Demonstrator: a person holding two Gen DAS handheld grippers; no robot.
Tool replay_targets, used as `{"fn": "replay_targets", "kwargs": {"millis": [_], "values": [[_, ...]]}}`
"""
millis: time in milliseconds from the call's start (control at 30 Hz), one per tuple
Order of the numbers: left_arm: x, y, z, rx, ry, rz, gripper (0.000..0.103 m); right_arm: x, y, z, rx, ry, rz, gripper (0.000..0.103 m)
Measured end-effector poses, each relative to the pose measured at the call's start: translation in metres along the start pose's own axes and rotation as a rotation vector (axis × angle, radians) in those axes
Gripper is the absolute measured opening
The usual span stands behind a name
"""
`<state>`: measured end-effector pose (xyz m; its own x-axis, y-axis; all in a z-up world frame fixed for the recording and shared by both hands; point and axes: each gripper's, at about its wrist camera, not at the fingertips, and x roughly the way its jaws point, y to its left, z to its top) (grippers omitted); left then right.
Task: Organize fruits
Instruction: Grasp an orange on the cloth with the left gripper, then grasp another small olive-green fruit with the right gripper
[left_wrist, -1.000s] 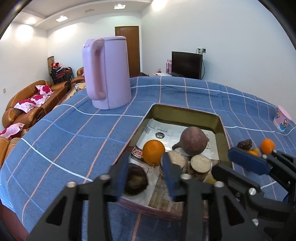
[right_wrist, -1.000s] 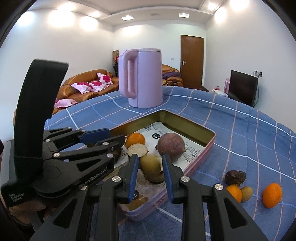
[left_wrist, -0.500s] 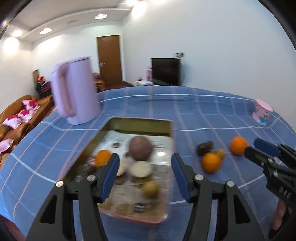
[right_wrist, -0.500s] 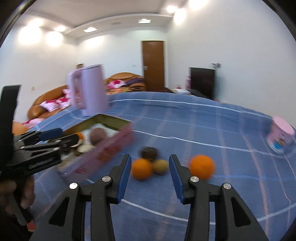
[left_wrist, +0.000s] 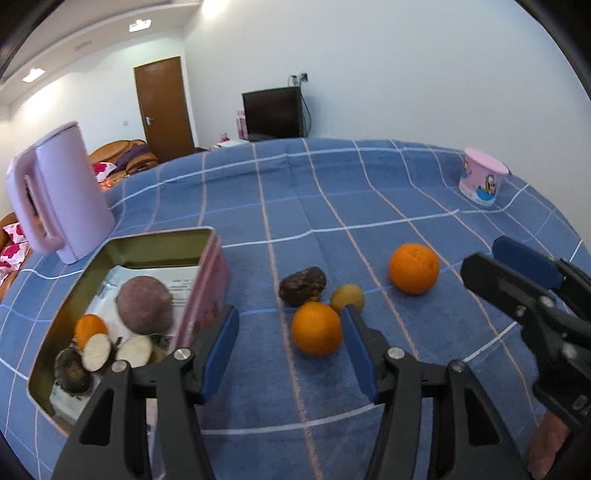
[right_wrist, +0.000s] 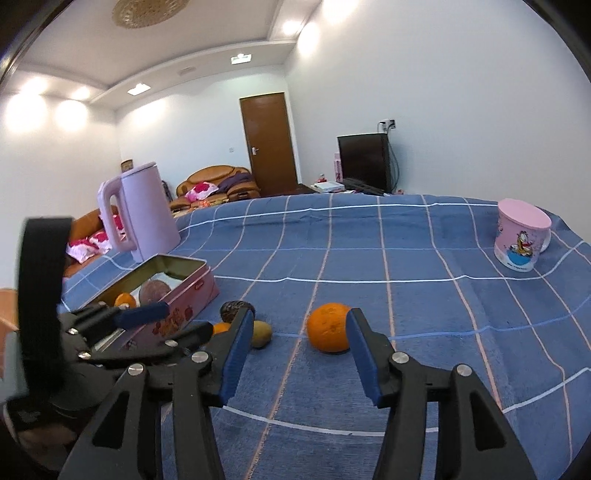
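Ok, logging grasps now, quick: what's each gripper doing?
Left gripper: open, empty, jaws just closing slightly.
Right gripper: open, empty, jaws just opening.

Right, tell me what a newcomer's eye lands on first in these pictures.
Probably the two bright oranges on the blue checked tablecloth: the nearer orange lies ahead of the open left gripper, beside a dark fruit and a small yellow fruit; the farther orange sits ahead of the open right gripper. Next, the pink tin of fruit at left, with the lilac kettle behind it.
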<state>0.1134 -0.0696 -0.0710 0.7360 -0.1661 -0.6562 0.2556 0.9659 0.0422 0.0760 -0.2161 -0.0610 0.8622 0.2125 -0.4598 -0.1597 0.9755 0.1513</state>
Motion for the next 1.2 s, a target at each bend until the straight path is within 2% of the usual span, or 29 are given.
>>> {"fn": "replay_targets", "kwargs": {"millis": [100,233,367,600,767,867,1200], "values": [[0.010,-0.003,0.001,0.001,0.035,-0.020,0.055,0.000,-0.003,0.000,0.016,-0.002,0.000,0.054],[0.021,-0.003,0.001,-0.012,0.092,-0.095,0.035,0.001,-0.005,0.000,0.025,0.005,0.003,0.055],[0.021,-0.003,0.000,-0.001,0.089,-0.111,0.034,0.003,-0.006,0.000,0.027,0.015,0.003,0.055],[0.020,0.014,0.001,-0.047,0.082,-0.137,0.032,0.011,0.000,0.001,0.000,0.050,0.005,0.055],[0.003,0.016,0.000,-0.064,-0.011,-0.096,0.032,0.025,0.014,0.005,-0.097,0.082,-0.005,0.055],[-0.006,0.017,-0.001,-0.069,-0.064,-0.053,0.032,0.043,0.020,0.007,-0.138,0.137,0.002,0.055],[-0.006,0.036,0.004,-0.118,-0.094,0.010,0.033,0.078,0.037,0.009,-0.217,0.244,0.079,0.044]]}}
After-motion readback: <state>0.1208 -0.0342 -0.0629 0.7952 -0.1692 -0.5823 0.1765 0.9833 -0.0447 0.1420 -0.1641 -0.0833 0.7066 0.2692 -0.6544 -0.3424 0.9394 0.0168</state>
